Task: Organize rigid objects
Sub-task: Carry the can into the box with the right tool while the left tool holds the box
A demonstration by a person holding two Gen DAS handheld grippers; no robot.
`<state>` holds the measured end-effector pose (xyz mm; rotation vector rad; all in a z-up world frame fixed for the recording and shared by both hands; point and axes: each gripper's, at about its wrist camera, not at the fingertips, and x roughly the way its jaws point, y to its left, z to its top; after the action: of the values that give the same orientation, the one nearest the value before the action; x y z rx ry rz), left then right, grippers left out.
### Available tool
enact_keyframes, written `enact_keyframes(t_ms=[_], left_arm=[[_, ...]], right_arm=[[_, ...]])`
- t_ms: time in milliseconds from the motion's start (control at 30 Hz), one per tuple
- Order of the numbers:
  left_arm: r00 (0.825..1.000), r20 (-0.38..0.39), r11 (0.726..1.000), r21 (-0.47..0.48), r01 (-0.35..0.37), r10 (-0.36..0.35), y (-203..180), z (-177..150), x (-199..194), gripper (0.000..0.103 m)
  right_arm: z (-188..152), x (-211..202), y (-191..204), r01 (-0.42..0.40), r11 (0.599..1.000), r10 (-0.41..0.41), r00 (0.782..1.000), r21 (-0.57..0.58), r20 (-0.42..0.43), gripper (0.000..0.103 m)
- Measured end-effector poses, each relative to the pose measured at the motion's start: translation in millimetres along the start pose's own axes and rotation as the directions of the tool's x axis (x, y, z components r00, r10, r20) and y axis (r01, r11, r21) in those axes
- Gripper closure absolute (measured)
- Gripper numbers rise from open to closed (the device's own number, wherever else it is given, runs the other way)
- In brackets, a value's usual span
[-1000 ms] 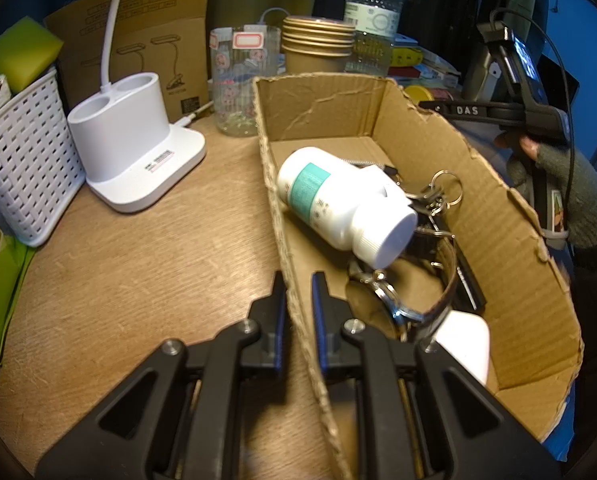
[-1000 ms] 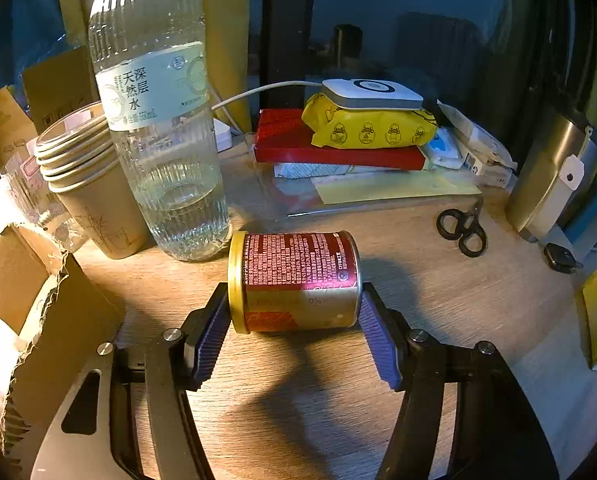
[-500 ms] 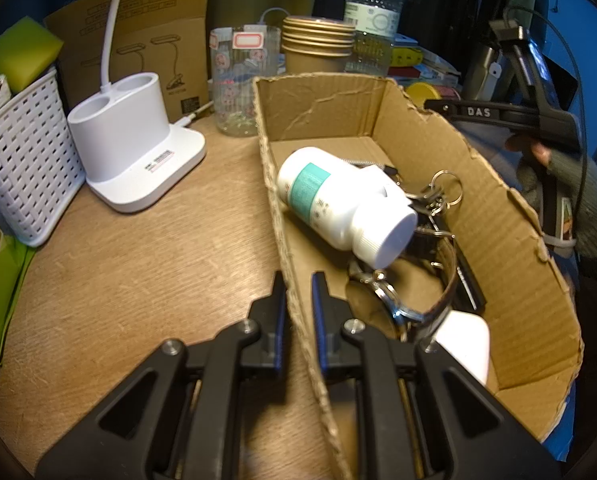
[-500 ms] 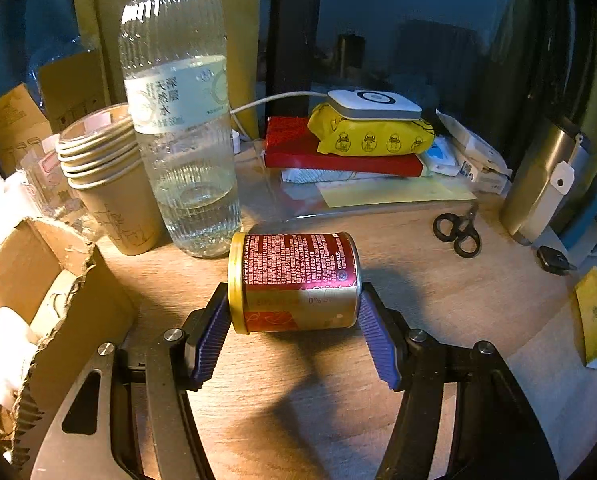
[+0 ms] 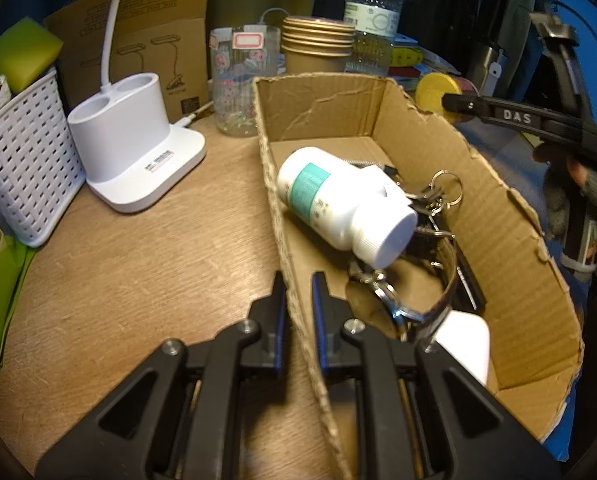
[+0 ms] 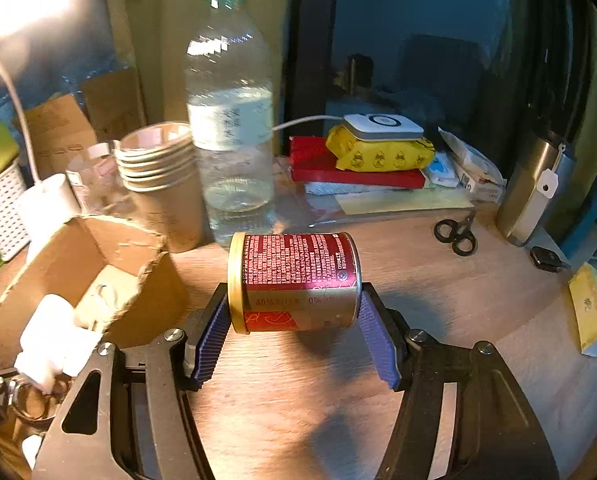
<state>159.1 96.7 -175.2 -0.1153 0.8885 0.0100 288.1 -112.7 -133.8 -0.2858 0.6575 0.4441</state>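
Right gripper (image 6: 294, 320) has the red can (image 6: 294, 280) clamped sideways, left gripper (image 5: 298, 304) pinches the box (image 5: 510, 216) wall, bottle (image 5: 342, 204) inside.

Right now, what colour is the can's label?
Red with small white print on the can, clearest in the right wrist view.

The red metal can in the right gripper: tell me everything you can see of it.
The red metal can is a short cylinder on its side, its axis running across the right wrist view. Fine white print covers the red wrap; a paler band lower down reads 0%. A gold rim rings its left end. The right gripper is shut on it, one blue ribbed pad on each end, holding it above the wooden tabletop, right of the torn cardboard box.
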Motion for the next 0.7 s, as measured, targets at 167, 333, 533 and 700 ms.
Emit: enact_keyframes(t_ms=[167,333,533,700], left_arm=[[1.000,0.000,1.000,0.000,0.000,0.000,0.1,0.0,0.0,0.090],[1.000,0.000,1.000,0.000,0.000,0.000,0.1,0.0,0.0,0.090],[1.000,0.000,1.000,0.000,0.000,0.000,-0.2,0.0,-0.1,0.090],[1.000,0.000,1.000,0.000,0.000,0.000,-0.1,0.0,-0.1,0.090]], right_arm=[[0.5,-15.3,13.4,-0.019,1.000,0.020,0.999,-0.017,0.027,0.038],[1.9,-31.4,26.6,-0.039,0.998,0.041,0.998,-0.040,0.053,0.038],[2.4,-42.5,41.4,-0.056,0.996,0.061,0.996,-0.069,0.071,0.038],[3.0,-49.7,52.0,-0.069,0.994,0.077,0.994,-0.090,0.081,0.038]])
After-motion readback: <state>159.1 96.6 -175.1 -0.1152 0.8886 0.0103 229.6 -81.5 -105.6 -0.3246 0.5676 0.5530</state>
